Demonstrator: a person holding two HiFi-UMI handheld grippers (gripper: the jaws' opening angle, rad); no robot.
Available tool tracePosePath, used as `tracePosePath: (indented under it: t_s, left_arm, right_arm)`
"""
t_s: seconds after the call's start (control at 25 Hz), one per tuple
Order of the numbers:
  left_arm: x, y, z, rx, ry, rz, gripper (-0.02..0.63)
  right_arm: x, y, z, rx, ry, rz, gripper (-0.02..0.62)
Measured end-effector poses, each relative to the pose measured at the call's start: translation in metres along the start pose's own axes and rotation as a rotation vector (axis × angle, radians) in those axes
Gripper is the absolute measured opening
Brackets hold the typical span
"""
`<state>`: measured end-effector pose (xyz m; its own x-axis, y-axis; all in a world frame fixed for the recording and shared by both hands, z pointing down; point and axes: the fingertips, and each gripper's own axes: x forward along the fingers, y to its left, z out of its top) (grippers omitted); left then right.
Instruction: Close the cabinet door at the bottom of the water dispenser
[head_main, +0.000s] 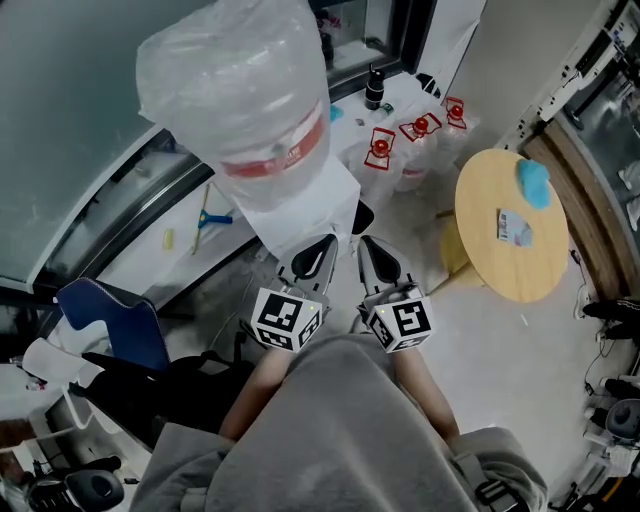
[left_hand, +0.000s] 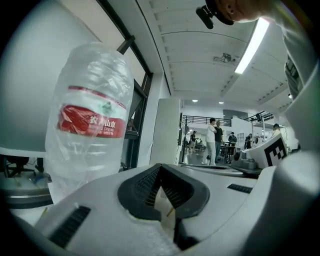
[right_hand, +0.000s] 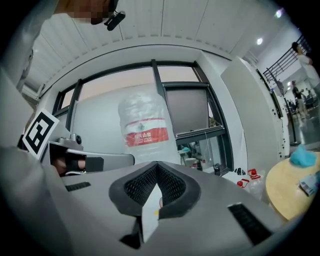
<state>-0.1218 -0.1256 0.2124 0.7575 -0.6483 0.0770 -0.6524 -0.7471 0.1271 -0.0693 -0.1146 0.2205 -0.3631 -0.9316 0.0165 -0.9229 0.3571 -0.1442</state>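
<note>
While I am hovering by the water dispenser (head_main: 300, 210), left gripper (head_main: 322, 250): jaws pressing together, empty.
right gripper (head_main: 372, 255): jaws pressing together, empty.
cabinet door: hiding unseen beneath the water dispenser, centre frame.
risk: pushing blind, I am likely rocking the bottle (head_main: 240, 90).

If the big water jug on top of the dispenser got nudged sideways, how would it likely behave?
The water jug stands tall on top of the dispenser, so a sideways push could probably rock it. Its loose, crinkled plastic wrap would likely slide under a grip. The fill level cannot be made out; if full, it is probably heavy.
</note>
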Motion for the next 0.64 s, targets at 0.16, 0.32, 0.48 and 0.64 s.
tracePosePath:
  t_s: [0.16,0.32,0.48,0.64]
  left_arm:
    - [-0.0036,0.0021,0.0062,0.011,-0.020,0.007,0.006]
    - [-0.0049,0.0040,0.0062,0.014,-0.025,0.013,0.006]
    - [-0.0055,0.0040,0.0023,-0.001,-0.023,0.013,0.006]
    - [-0.0050,0.0014,0.0009,-0.013,-0.025,-0.003,0.006]
  right_arm:
    - [0.0020,0.0032,0.0049,0.008,-0.021,0.006,0.009]
    - [0.0028,0.0048,0.0043,0.013,-0.024,0.009,0.009]
    - [0.0008,0.0053,0.0028,0.019,-0.025,0.009,0.009]
    - [0.0010,0.0034,0.0023,0.039,-0.029,0.009,0.009]
